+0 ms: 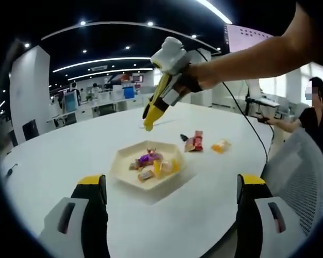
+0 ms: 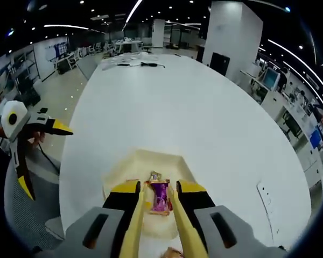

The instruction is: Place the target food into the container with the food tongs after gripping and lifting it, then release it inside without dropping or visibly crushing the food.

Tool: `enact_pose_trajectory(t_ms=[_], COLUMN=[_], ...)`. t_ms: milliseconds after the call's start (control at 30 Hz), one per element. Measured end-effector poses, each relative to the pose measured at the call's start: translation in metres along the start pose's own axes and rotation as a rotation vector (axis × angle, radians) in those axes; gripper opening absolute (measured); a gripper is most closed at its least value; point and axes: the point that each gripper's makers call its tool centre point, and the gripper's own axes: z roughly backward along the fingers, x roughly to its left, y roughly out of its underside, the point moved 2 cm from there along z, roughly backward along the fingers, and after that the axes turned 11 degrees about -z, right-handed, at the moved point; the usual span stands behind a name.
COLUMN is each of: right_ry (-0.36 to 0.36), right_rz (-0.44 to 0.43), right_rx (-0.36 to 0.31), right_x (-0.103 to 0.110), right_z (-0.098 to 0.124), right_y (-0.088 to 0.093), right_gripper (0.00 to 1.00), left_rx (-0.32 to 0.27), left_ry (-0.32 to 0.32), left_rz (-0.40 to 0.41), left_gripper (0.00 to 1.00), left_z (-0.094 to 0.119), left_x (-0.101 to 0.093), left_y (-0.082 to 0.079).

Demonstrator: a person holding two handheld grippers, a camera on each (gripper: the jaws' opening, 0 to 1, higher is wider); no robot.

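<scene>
A cream hexagonal tray (image 1: 124,171) holds several wrapped candies, among them a purple one (image 1: 148,158). My right gripper (image 1: 169,64) is shut on yellow food tongs (image 1: 155,107). Their tips hang above the table just beyond the tray, and I see nothing in them. In the right gripper view the tongs (image 2: 137,226) run out between my right gripper's (image 2: 159,188) jaws, and the purple candy (image 2: 160,196) shows between their tips over the tray (image 2: 151,161). A red-wrapped snack (image 1: 194,142) and an orange one (image 1: 220,145) lie right of the tray. My left gripper (image 1: 171,181) (image 2: 43,158) is open.
The white table (image 1: 70,150) is long with a rounded end. A grey mesh chair (image 1: 307,172) stands at its near right edge and a person (image 1: 312,115) sits beyond it. A black cable (image 1: 247,123) trails over the table. A small sticker (image 2: 264,192) lies on the table.
</scene>
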Motion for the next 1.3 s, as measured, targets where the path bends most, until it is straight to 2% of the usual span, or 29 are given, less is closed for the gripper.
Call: enact_pose_trajectory(t_ms=[433,567,833,1100,1300], right_ry=[0.005,0.028,0.019,0.039,0.038], right_rz=[0.022,0.022,0.016,-0.004,0.013], right_rx=[-0.023,-0.03,-0.05,-0.062,-0.084], right_x=[-0.003,-0.005,-0.004,-0.012,-0.013], right_z=[0.013,0.018,0.032,0.044,0.058], right_y=[-0.003,-0.002,0.004,0.012,0.02], right_gripper=[0.26,0.26,0.26,0.26,0.26], left_rx=[0.003,0.005,0.01,0.017,0.02], left_ry=[0.001,0.004,0.006,0.02,0.021], left_rz=[-0.002,-0.003,-0.007,-0.012,-0.012], left_gripper=[0.97,0.97,0.97,0.97,0.99], left_z=[0.0,0.0,-0.001,-0.001,-0.002], left_x=[0.0,-0.001,-0.001,-0.004,-0.004], left_y=[0.0,0.001,0.002,0.004,0.004])
